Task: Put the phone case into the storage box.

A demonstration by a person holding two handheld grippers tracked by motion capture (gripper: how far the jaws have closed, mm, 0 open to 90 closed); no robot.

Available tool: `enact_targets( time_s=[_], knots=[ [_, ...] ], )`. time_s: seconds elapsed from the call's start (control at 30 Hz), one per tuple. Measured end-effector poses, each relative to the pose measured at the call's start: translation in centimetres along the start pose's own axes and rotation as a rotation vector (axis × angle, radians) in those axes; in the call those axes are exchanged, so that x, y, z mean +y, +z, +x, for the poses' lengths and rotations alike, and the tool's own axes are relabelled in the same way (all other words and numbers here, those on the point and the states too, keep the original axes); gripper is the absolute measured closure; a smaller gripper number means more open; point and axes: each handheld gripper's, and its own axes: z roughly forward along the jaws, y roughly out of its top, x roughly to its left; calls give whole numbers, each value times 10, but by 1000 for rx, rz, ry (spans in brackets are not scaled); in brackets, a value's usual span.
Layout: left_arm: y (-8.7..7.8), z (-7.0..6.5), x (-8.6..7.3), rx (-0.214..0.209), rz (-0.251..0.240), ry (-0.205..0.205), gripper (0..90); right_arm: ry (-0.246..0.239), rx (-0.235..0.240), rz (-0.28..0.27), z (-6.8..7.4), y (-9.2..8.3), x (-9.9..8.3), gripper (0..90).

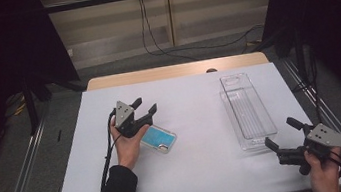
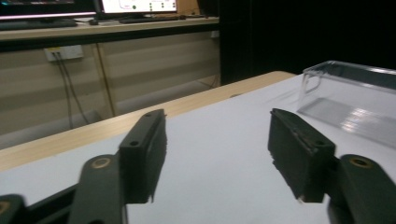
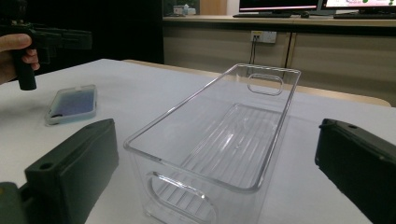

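A flat blue phone in a clear soft case (image 1: pixel 158 138) lies left on the white tabletop (image 1: pixel 203 167), beside the left hand-held gripper (image 1: pixel 144 106), jaws wide. It looks light and slippery; pinch its long edges. The right hand-held gripper (image 1: pixel 279 136), also wide, hangs near the rigid clear plastic bin (image 1: pixel 246 110).

A wooden table (image 1: pixel 175 70) carries a white sheet (image 1: pixel 197 122). On it lie a blue phone case (image 1: pixel 159 138) (flat) and, well apart, a clear plastic bin (image 1: pixel 247 111).
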Motion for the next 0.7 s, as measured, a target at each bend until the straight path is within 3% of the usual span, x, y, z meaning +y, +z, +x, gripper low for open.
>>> enact_targets(
  time_s=[0.1,0.2,0.33,0.53,0.7],
  knots=[
    [0,0,0,-18,-5,-14,469,-3,-6,0,0,0,0,0],
    [0,-1,0,-30,7,-2,508,-1,-8,-2,0,0,0,0],
    [0,-2,-1,-64,11,-26,659,0,-7,-3,1,0,0,0],
    [3,-2,-5,-115,63,-39,878,-4,-11,-2,0,-1,0,0],
    [1,1,-3,-112,96,-67,900,-1,-12,-4,0,-1,0,0]
  ],
)
